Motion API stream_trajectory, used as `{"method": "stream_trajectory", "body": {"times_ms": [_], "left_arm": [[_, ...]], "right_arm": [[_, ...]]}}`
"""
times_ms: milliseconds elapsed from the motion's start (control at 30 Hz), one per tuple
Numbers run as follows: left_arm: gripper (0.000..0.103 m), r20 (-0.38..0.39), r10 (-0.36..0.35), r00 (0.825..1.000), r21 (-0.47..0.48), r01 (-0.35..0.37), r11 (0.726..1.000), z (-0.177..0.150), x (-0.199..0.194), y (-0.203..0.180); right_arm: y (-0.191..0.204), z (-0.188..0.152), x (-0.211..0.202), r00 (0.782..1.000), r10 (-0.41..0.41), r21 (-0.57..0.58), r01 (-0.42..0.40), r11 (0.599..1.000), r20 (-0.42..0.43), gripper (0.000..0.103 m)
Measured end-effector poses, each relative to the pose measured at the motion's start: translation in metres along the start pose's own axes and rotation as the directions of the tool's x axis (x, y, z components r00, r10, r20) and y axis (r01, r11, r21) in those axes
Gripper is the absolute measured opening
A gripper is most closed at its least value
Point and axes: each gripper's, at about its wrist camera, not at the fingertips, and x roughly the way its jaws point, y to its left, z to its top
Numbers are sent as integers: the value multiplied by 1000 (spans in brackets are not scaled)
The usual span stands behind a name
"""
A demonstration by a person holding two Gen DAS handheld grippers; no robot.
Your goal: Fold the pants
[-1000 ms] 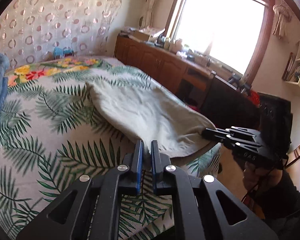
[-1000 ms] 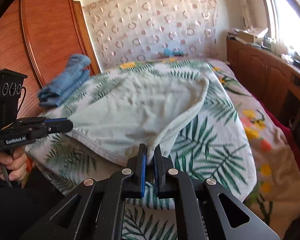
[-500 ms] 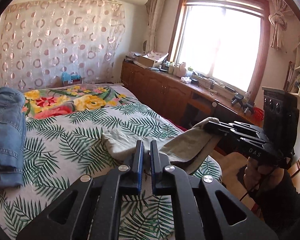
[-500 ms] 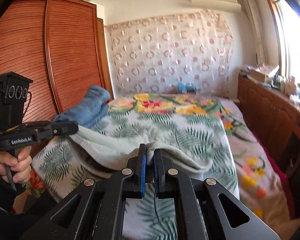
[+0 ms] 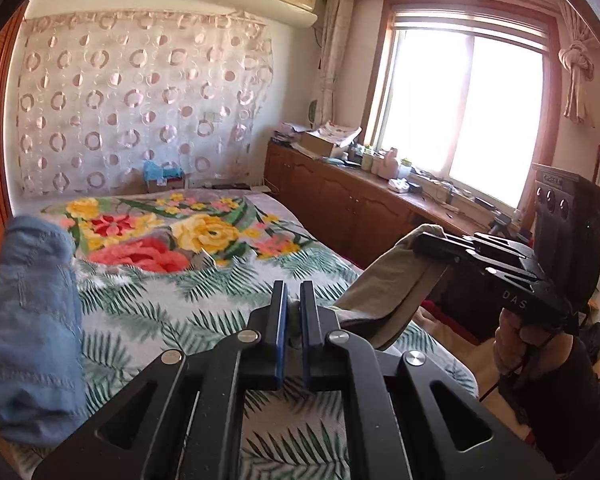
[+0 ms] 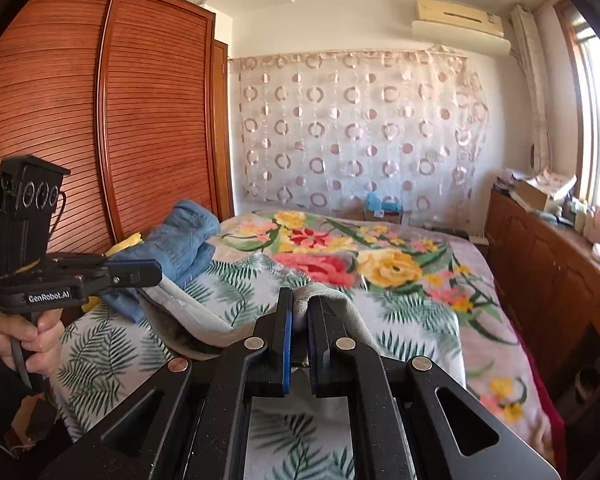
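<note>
The pale grey-green pants (image 5: 384,284) hang lifted off the bed between my two grippers. My left gripper (image 5: 293,296) is shut on one edge of the cloth. My right gripper (image 6: 299,305) is shut on the other edge of the pants (image 6: 332,300). In the left wrist view the right gripper (image 5: 424,240) holds the cloth up at the right. In the right wrist view the left gripper (image 6: 152,274) holds it at the left, and the pants sag between them. Most of the garment is hidden below the grippers.
The bed (image 5: 172,304) has a leaf and flower cover. Folded blue jeans (image 5: 32,320) lie at its left side, also seen in the right wrist view (image 6: 180,240). A wooden wardrobe (image 6: 100,120) stands left, a low cabinet (image 5: 340,200) under the window right.
Both grippers have lifted the pants up off the bed and pulled them toward the near edge. The cloth that lay spread flat now hangs between them.
</note>
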Motion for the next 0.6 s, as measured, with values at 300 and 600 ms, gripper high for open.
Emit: {"method": "stream_trajectory", "body": {"times_ms": [300,600], "left_arm": [[7,46,108,993,32,-109,993,78,42,40],[7,158,171,973,72,-184,980,113,25,49]], "right_arm": [[-37,52,82,1000,28,1,-28,1000,13,6],[-68,80,136,997,47,84,-53,995,67,6]]}}
